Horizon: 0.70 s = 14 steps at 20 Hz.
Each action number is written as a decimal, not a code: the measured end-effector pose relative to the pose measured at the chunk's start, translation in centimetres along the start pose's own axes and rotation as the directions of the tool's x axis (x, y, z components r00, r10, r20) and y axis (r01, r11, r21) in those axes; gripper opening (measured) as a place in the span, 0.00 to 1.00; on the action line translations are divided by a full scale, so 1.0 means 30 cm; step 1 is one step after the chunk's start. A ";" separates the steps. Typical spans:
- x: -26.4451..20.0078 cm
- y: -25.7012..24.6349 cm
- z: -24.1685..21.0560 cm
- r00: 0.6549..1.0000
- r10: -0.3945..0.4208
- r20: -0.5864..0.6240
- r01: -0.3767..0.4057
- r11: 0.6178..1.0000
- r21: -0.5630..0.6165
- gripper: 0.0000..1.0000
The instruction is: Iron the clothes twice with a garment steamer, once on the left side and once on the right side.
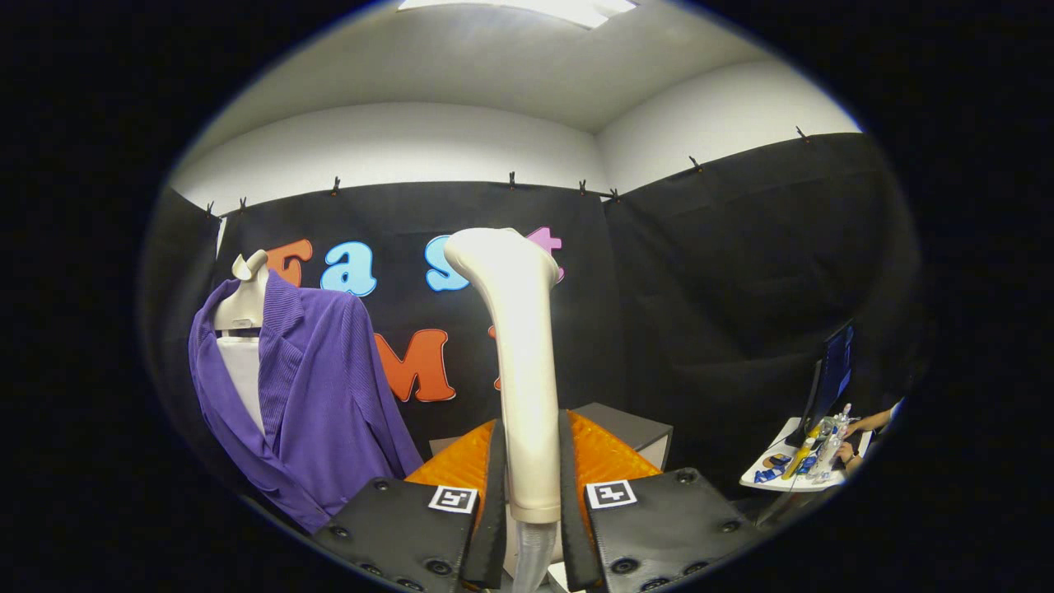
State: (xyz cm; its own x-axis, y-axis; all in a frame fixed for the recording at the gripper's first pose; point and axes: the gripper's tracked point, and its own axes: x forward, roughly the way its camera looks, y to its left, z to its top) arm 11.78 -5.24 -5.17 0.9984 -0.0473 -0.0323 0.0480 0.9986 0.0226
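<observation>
While clamped on both sides of the cream garment steamer (524, 387), gripper (531, 527) fingers nearly closed, handle upright between them. Purple jacket (317, 395) on mannequin (241, 309), well left of steamer, apart from it.

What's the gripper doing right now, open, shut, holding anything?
Gripper: shut on the garment steamer, both fingers pressing its cream handle, held upright.

Black cloth (725, 272) is clipped along white walls (395, 144) beneath a white ceiling (494, 66) with a lit panel (527, 8). A monitor (833, 375) is set on a small white table (770, 479) beside it.
</observation>
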 end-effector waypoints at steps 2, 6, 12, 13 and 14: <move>-0.002 -0.008 -0.001 1.000 -0.003 -0.002 0.003 1.000 0.001 0.35; -0.006 -0.023 -0.009 1.000 -0.009 -0.008 0.009 1.000 0.001 0.35; -0.008 -0.029 -0.018 1.000 -0.008 -0.014 0.008 1.000 -0.003 0.35; -0.006 -0.030 -0.017 1.000 -0.007 -0.014 0.007 1.000 -0.002 0.35; -0.007 -0.029 -0.019 1.000 -0.006 -0.015 0.006 1.000 -0.001 0.35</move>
State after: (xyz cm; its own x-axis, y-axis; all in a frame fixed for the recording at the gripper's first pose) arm 11.51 -6.10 -5.76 0.9975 -0.0528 -0.0472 0.0539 0.9983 0.0213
